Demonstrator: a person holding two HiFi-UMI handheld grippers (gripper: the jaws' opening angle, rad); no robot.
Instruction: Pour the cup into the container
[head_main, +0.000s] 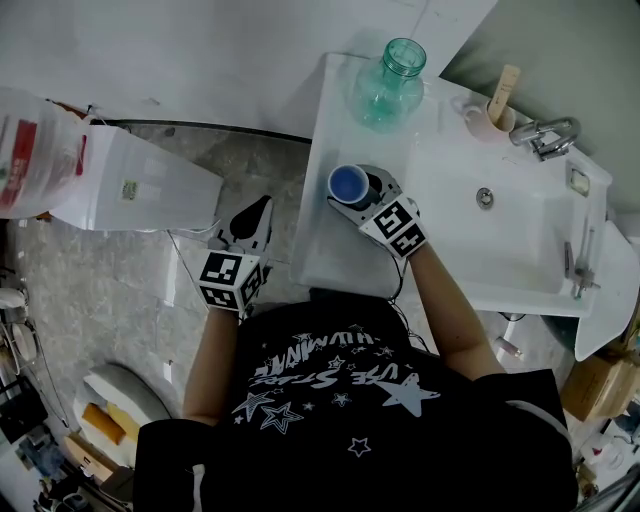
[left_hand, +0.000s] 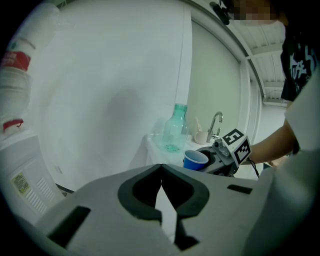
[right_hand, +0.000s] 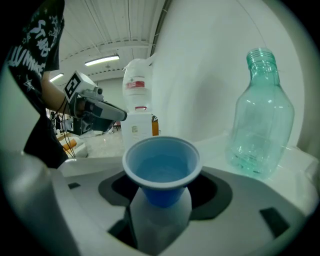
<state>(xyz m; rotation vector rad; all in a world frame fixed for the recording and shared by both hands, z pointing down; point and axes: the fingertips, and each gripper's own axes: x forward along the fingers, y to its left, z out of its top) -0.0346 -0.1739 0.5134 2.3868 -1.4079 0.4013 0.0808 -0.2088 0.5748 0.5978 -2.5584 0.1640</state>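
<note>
**Nothing poured yet: grip, lift and pour all remain**

My right tool (head_main: 356, 190) has its jaws apart around the blue cup (right_hand: 161, 170), and I judge it is not yet clamped. The cup stands upright with liquid in it, near the teal bottle (right_hand: 260, 120) on the washbasin (head_main: 470, 250). My left tool (left_hand: 160, 172) is closed and empty, well apart from the bottle.

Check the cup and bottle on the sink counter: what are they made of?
Cup: thin blue plastic by the look; smooth, matte, with a rolled rim. Bottle: clear with a teal tint, glossy, ridged neck; probably plastic, though glass can't be ruled out.
</note>
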